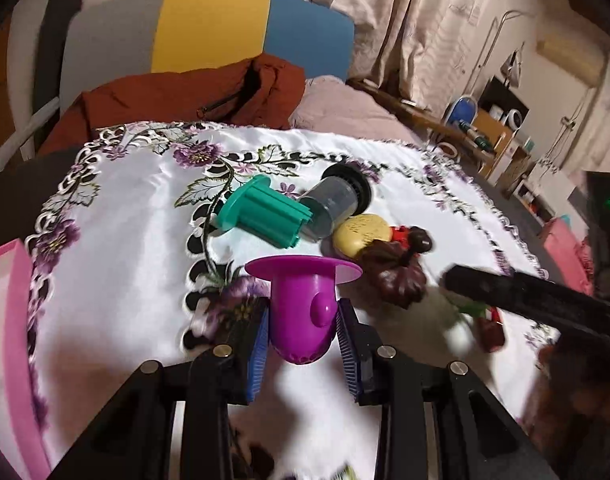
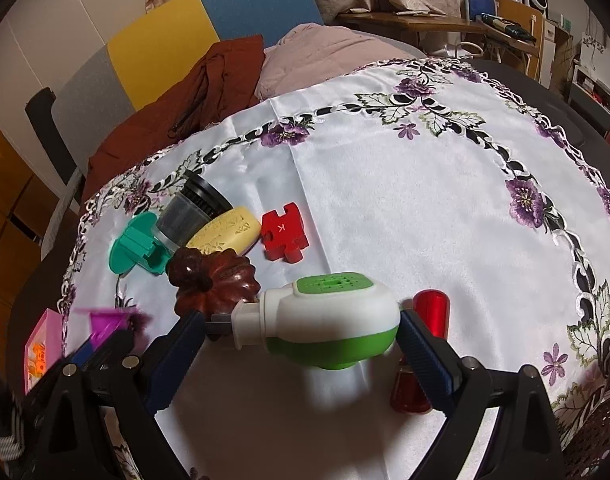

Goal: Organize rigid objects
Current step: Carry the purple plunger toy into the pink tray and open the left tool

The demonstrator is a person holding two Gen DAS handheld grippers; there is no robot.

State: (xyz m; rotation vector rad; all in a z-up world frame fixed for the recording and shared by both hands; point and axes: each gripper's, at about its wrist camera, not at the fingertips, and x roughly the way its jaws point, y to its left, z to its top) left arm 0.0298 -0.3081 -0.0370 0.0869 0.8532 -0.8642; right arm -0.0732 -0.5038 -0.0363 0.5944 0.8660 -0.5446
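— While my left claw (image 1: pixel 303 328) clamps the purple plunger-shaped piece (image 1: pixel 303 304) above the tabletop (image 2: pixel 405 208), where's your right?

— My right claw (image 2: pixel 301 334) reaches forward level, pads pressing the green-and-white device (image 2: pixel 329 324), beside the brown pumpkin (image 2: pixel 217 280).

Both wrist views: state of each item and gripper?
Left gripper: shut on purple plastic funnel-shaped piece, lifted.
Right gripper: shut on green-and-white plug-in device.
Teal flanged plastic piece: on its side.
Clear black-lidded jar: on its side.
Red puzzle block: flat.
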